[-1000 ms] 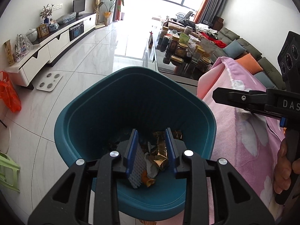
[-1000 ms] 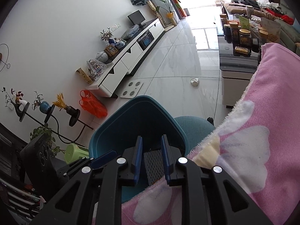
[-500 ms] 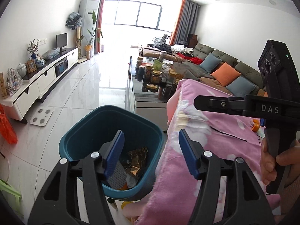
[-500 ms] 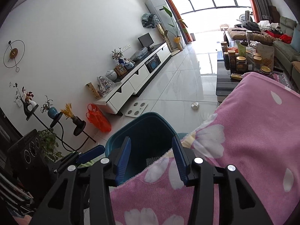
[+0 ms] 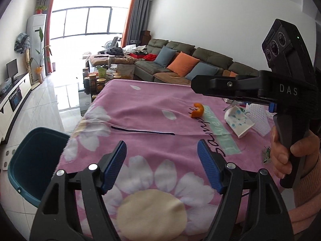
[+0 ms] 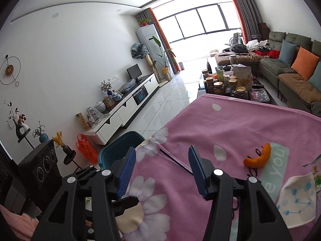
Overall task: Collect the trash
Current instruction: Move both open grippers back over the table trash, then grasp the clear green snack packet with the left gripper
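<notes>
My left gripper [image 5: 161, 154] is open and empty above the pink flowered cloth [image 5: 152, 112]. My right gripper [image 6: 160, 162] is open and empty over the same cloth [image 6: 230, 124]; its body shows at the right of the left wrist view [image 5: 250, 89]. An orange peel [image 5: 197, 110] [image 6: 258, 158], a crumpled white paper cup [image 5: 238, 123] [image 6: 297, 198], a white foam net [image 5: 259, 120] and a small green wrapper [image 5: 266, 154] lie on the cloth. The teal trash bin [image 5: 28, 160] [image 6: 118, 150] stands on the floor at the cloth's left edge.
A low table with jars [image 5: 98, 80] [image 6: 226, 82] stands beyond the cloth. A sofa with cushions [image 5: 186, 64] runs along the right. A white TV cabinet [image 6: 124, 110] lines the left wall, with an orange bag [image 6: 86, 148] by it.
Both grippers opened, lifted out of the bin and swung right over the cloth. The foam net my left gripper held and the dark piece in my right are gone from them.
</notes>
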`<state>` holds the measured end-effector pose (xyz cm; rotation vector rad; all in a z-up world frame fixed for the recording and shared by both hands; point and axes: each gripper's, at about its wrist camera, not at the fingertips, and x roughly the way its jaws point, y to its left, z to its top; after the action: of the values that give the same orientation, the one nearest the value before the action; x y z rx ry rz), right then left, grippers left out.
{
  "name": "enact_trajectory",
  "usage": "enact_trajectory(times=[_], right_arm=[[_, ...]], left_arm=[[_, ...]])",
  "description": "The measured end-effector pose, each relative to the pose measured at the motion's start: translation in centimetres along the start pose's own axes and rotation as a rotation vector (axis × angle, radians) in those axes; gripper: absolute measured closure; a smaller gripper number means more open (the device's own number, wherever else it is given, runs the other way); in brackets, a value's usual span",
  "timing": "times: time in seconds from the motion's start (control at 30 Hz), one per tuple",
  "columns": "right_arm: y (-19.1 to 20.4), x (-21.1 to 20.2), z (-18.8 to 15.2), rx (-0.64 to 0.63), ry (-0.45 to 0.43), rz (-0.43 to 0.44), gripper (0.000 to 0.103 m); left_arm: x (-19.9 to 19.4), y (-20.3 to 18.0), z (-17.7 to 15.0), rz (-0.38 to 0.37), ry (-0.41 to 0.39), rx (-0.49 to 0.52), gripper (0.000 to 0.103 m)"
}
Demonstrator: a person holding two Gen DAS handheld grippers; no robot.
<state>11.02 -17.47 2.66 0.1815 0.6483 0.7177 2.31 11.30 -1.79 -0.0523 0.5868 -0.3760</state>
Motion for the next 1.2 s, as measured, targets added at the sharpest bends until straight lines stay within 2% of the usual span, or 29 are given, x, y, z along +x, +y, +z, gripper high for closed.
enact_trajectory(times=[0.3,0.53,0.6,0.9,1.0,1.07,1.2], right_arm=[[-7.5,-8.2,-4.4,0.157,-0.063,-0.218,0.051],[-12.6,-12.2,-7.6,0.279,-0.100,-0.308,0.051],[-13.2,-12.8,-8.0,0.291,-0.107,-0.315,0.051],[-14.3,-13.2,-9.7,0.325,-0.108,-0.284,0.051],[-14.7,-13.0,-9.9,0.345,-0.100,-0.260,0.051],[-14.7,-12.7,-10.2,0.358,-0.093,-0.242,0.051],[-15.2,-11.9,-10.6,0.383,-0.078,-0.206,0.051]], left_arm=[[4.3,-7.2,-0.8,-0.162,0.082,0.096,0.033],[7.2,-12.4,-1.1,-0.319,0.149,0.165,0.033],[7.8,-14.0,-1.4,-0.362,0.168,0.190,0.034],[9.8,-18.9,-2.9,-0.457,0.241,0.269,0.035],[10.8,-19.4,-3.1,-0.464,0.277,0.250,0.035],[11.6,-19.8,-3.3,-0.473,0.296,0.235,0.039],[12.5,-20.0,-3.4,-0.491,0.326,0.222,0.056]])
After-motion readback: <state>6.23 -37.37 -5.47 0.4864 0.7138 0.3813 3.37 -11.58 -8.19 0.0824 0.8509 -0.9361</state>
